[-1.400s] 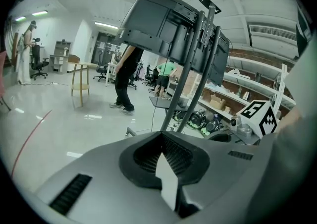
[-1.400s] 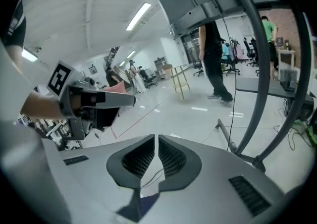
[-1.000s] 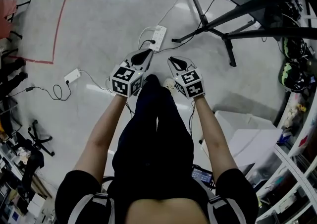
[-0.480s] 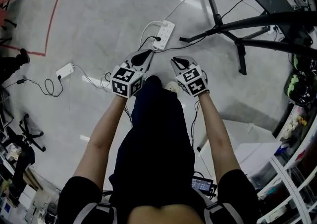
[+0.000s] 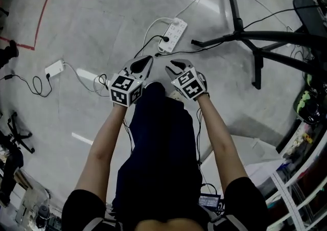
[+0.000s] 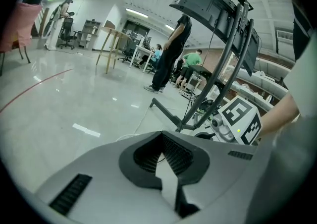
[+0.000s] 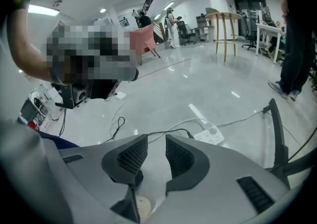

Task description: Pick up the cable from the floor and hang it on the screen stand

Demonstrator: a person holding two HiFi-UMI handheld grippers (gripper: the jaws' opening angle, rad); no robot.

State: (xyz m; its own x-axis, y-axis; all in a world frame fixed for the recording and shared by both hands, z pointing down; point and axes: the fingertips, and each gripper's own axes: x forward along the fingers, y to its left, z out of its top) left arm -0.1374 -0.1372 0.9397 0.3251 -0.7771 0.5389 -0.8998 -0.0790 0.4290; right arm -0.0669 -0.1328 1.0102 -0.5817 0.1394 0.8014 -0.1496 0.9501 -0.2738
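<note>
A thin black cable (image 5: 147, 47) lies on the grey floor, running from a white power strip (image 5: 172, 35) toward a small loop at the left. In the right gripper view the cable (image 7: 163, 131) crosses just beyond the jaws. The black screen stand (image 5: 240, 33) spreads its legs at the upper right, with the screen (image 6: 208, 5) above it. My left gripper (image 5: 147, 60) is held above the floor, shut and empty (image 6: 161, 136). My right gripper (image 5: 171, 64) beside it is opening; a gap shows between its pads (image 7: 156, 141) with nothing in it.
A white adapter (image 5: 53, 68) with its own cord lies at the left, near a red tape line (image 5: 43, 10). White boxes and shelves (image 5: 286, 174) stand at the lower right. People (image 6: 173, 54), desks and chairs stand at the far end of the room.
The power strip and stand have slid down and right in the head view as the person steps closer. The right jaws, shut before, have parted.
</note>
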